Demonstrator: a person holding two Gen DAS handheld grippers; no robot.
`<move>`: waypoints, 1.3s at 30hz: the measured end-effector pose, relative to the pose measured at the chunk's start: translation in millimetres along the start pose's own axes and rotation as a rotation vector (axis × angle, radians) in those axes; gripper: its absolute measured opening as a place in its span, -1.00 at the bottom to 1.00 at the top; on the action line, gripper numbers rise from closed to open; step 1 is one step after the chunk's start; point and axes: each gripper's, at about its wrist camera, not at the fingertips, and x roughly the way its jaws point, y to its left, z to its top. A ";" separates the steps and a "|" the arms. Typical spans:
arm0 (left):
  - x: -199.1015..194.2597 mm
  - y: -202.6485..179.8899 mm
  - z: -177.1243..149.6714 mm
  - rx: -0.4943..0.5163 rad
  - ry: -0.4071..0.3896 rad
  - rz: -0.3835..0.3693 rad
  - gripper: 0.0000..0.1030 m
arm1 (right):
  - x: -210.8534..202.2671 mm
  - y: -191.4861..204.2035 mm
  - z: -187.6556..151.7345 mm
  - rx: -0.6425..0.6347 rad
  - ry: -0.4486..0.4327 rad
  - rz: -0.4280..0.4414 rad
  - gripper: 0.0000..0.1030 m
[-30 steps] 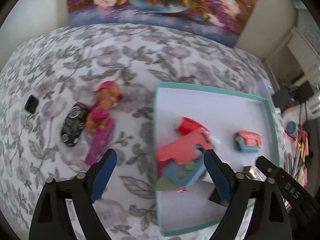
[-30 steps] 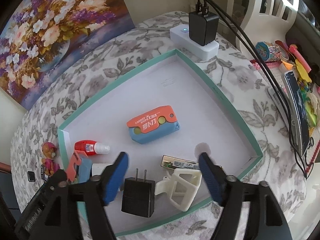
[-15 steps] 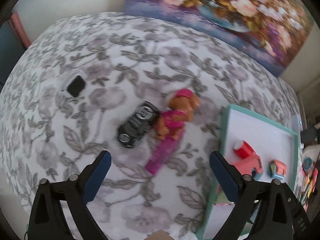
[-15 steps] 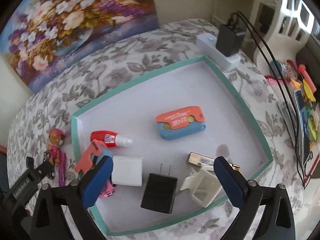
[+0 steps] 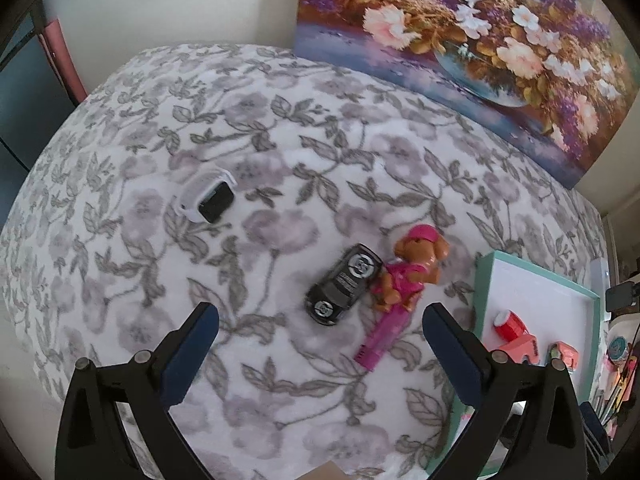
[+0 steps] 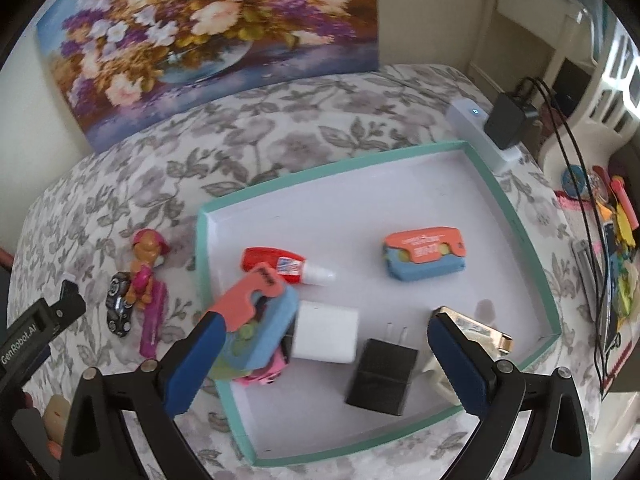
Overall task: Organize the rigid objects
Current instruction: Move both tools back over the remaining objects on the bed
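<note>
A black toy car (image 5: 343, 289) lies on the floral cloth beside a dog figure in pink (image 5: 408, 276); both also show in the right wrist view, the car (image 6: 119, 309) and the figure (image 6: 146, 268). A small black-and-white device (image 5: 211, 200) lies farther left. My left gripper (image 5: 320, 354) is open and empty, just short of the car. The teal-rimmed tray (image 6: 516, 216) holds a red glue bottle (image 6: 286, 267), an orange-blue knife toy (image 6: 424, 254), a stacked orange-blue toy (image 6: 258, 312), a white charger (image 6: 326, 332) and a black charger (image 6: 384, 376). My right gripper (image 6: 320, 360) is open and empty above the tray's near part.
A flower painting (image 5: 480, 40) leans on the wall behind the table. A white power strip with a black plug (image 6: 500, 128) and cables sit past the tray's far right corner. Stationery (image 6: 616, 240) clutters the right edge. A gold lighter (image 6: 480, 328) lies in the tray.
My left gripper has swung left, away from the tray, and now faces the car and dog figure. My right gripper has turned left over the tray. Both stay open.
</note>
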 end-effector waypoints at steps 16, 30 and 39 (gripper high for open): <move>-1.5 97.4 22.8 -0.139 -0.033 0.039 0.97 | -2.0 100.2 -13.3 -0.129 -0.035 0.138 0.98; 31.7 150.7 51.4 -0.239 -0.012 -0.022 0.97 | 33.7 163.0 -11.3 -0.143 0.043 0.275 0.60; 57.0 153.4 59.2 -0.224 0.015 -0.045 0.97 | 55.7 192.4 -16.1 -0.167 0.110 0.329 0.11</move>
